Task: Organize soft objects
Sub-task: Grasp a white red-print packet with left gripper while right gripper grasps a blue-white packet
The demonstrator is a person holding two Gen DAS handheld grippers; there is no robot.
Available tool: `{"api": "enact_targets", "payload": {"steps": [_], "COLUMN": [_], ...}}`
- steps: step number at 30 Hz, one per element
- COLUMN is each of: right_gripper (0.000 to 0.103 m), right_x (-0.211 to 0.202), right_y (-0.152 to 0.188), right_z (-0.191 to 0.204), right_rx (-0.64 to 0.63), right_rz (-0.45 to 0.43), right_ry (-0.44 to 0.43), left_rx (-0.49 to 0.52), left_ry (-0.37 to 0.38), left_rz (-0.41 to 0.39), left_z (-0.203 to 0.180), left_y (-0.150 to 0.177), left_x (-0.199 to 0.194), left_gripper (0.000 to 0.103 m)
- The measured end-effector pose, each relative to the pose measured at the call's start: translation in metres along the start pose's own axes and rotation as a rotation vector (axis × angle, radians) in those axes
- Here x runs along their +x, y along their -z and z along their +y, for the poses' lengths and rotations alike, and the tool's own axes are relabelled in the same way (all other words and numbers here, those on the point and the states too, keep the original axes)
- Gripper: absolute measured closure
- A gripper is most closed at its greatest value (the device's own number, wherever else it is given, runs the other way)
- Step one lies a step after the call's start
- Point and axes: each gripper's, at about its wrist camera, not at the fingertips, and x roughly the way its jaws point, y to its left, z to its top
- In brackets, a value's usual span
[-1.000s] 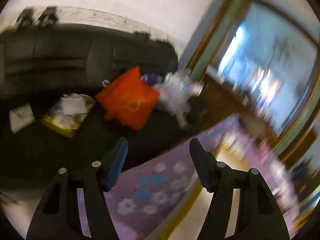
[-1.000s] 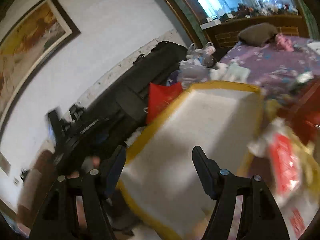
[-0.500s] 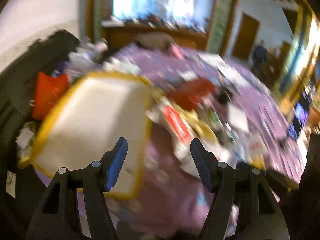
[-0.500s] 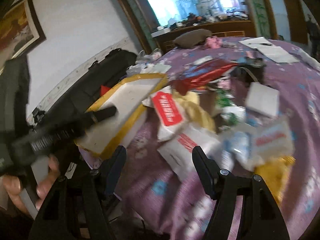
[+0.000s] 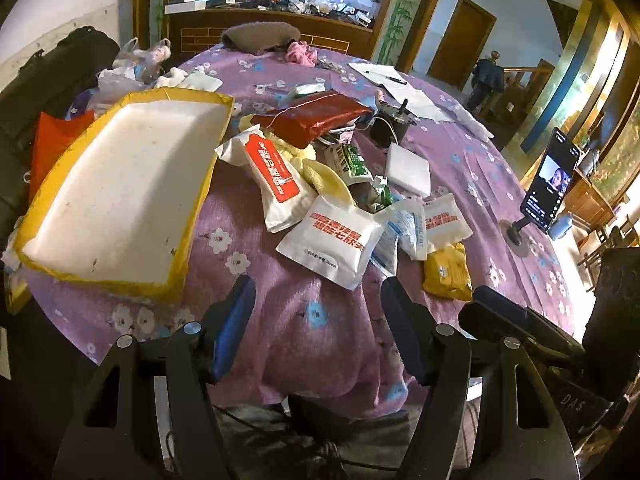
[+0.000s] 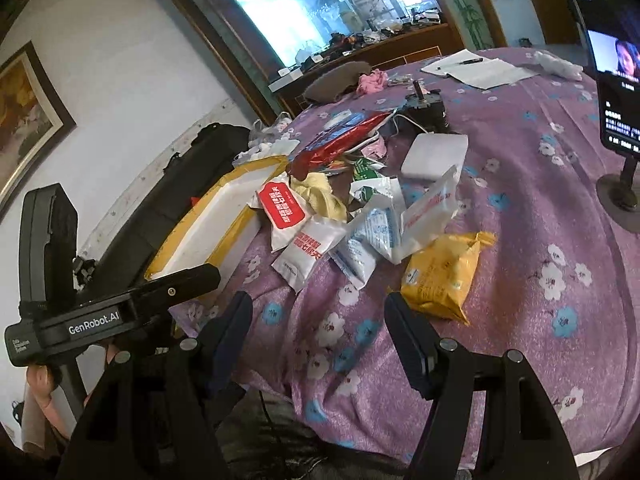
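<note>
A pile of soft packets lies mid-table on the purple flowered cloth [image 5: 304, 308]: white tissue packs with red print [image 5: 330, 240] [image 6: 304, 250], a long white-and-red pack [image 5: 276, 176], a yellow packet [image 5: 448, 272] [image 6: 442, 270], a red foil bag [image 5: 320, 118] [image 6: 340, 146], a yellow cloth [image 5: 324, 174]. A white foam tray with a yellow rim [image 5: 120, 188] [image 6: 204, 232] lies at the left. My left gripper [image 5: 318, 320] is open and empty at the near edge. My right gripper [image 6: 318, 332] is open and empty, short of the yellow packet.
A phone on a stand [image 5: 548, 184] [image 6: 616, 80] stands at the right. Papers with a pen [image 5: 396, 84], a black motor part [image 5: 390, 124], a brown cushion [image 5: 260, 38] and a pink cloth [image 5: 300, 52] lie farther back. A black sofa [image 5: 52, 68] is left of the table.
Both cameras have swung from the sofa and wall onto the table and have steadied. Both grippers stay open and empty.
</note>
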Motion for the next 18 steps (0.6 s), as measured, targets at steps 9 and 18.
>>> {"api": "enact_targets", "payload": {"steps": [9, 18], "right_gripper": [0.034, 0.034], "right_x": [0.006, 0.051], "right_y": [-0.006, -0.027], "right_z": [-0.011, -0.015], "right_rx": [0.028, 0.025], "right_rz": [0.012, 0.099], "right_ry": [0.031, 0.044], "left_rx": [0.002, -0.008], "left_ry": [0.047, 0.049], "left_rz": [0.035, 0.105], "left_z": [0.004, 0.019], "left_y": [-0.012, -0.037], "left_x": [0.021, 0.064], "left_gripper": [0.037, 0.037]}}
